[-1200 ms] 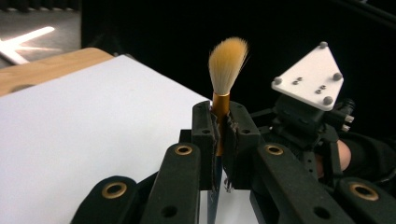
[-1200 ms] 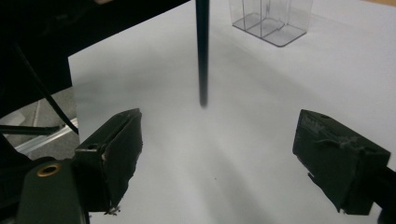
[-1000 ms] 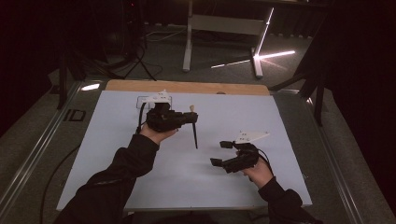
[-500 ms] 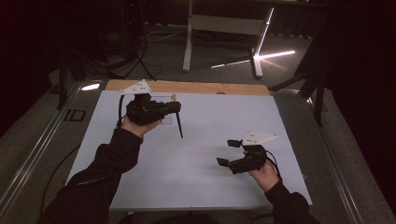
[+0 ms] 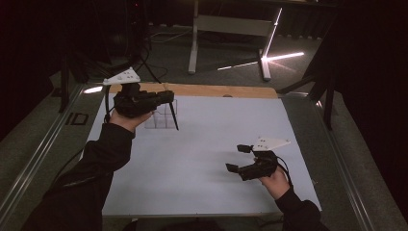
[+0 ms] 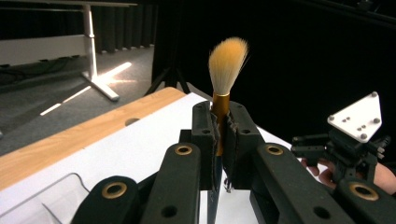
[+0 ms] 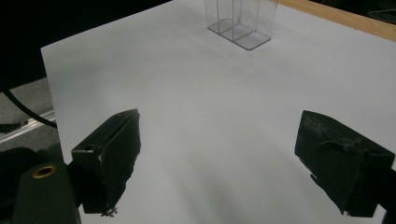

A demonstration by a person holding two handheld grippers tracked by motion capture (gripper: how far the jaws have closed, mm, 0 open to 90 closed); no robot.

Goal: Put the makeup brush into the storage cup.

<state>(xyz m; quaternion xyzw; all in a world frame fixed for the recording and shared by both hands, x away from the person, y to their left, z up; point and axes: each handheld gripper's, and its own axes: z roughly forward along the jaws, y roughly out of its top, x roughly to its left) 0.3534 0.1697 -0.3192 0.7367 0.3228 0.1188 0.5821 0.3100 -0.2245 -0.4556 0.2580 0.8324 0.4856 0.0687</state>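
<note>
Now my left gripper [image 6: 219, 135] pinches the brush [image 6: 226, 70] above the organizer [image 5: 162, 115], not yet dropped in; right gripper [image 7: 229, 163] spread, empty

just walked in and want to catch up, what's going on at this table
A person holds a tool in each hand over a white-covered table. The left tool is shut on the gold ferrule of a make-up brush with a slim black handle and tan bristles, which it holds raised beside a clear plastic organiser box with compartments near the far edge. The brush is not yet in the box. The right tool hangs open and empty above the bare sheet on the near right.
</note>
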